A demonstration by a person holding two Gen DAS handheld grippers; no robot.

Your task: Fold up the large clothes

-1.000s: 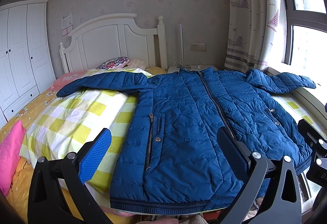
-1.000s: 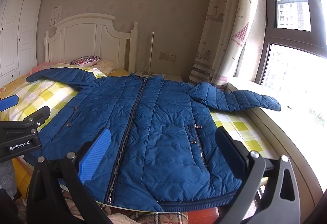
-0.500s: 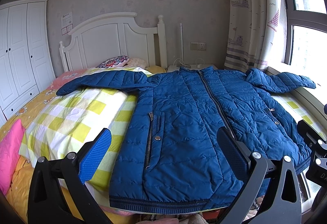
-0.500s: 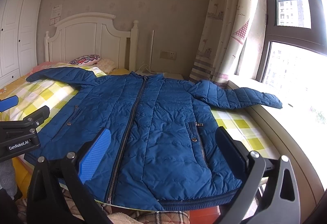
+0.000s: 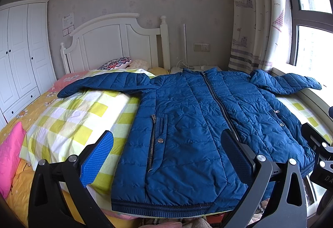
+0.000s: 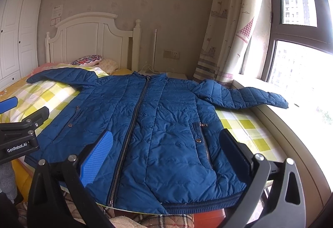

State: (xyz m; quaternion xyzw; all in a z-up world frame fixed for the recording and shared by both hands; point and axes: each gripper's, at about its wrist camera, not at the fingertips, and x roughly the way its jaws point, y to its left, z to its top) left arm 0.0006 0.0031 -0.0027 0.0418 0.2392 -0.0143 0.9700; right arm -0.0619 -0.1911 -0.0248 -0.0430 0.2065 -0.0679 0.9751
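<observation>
A blue quilted jacket (image 5: 187, 124) (image 6: 158, 124) lies flat and zipped on the bed, front up, hem toward me. Its sleeves spread out: one across the checked blanket on the left (image 5: 104, 84), the other onto the window sill (image 6: 245, 97). My left gripper (image 5: 166, 157) hovers open above the hem's left half, nothing between its blue pads. My right gripper (image 6: 166, 155) stands open over the hem's right half, also empty. Each gripper shows at the edge of the other's view: the right one (image 5: 320, 153), the left one (image 6: 18, 128).
A yellow-green checked blanket (image 5: 79, 120) covers the bed, with a pink pillow (image 5: 10, 151) at the left edge. White headboard (image 5: 112, 45), patterned cushion (image 5: 116, 62), wardrobe (image 5: 18, 57) at left. Curtain (image 6: 233, 26) and window sill (image 6: 291, 124) run along the right.
Both cameras have tilted or moved slightly; the jacket lies as it did and both grippers remain open.
</observation>
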